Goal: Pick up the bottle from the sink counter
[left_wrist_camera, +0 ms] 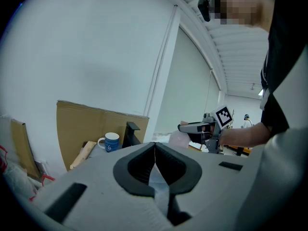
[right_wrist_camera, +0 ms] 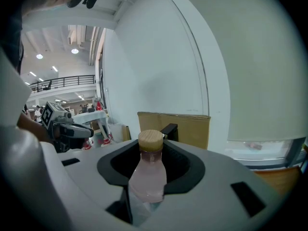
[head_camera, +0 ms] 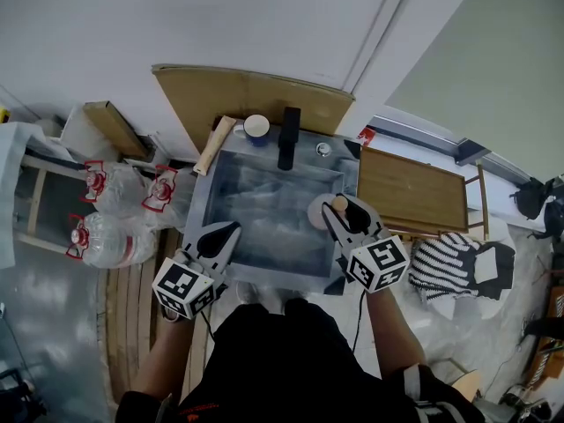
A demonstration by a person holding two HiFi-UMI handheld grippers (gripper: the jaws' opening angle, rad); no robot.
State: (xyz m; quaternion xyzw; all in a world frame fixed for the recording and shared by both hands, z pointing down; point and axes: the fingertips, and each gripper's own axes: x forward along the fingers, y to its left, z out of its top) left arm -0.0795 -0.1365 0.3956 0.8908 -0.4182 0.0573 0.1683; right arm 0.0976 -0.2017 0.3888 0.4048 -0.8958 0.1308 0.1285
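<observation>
A pale pink bottle with a light wooden cap stands upright between the jaws of my right gripper, which is shut on its body. In the head view the bottle shows its cap over the right side of the steel sink, held by the right gripper. My left gripper hovers over the sink's near left corner with its jaws shut and nothing between them. From the left gripper view the left gripper faces the sink's back, and the bottle appears at right.
A black faucet and a blue mug stand behind the sink, with a cardboard sheet against the wall. A wooden board lies right of the sink. Large water jugs sit on the floor at left.
</observation>
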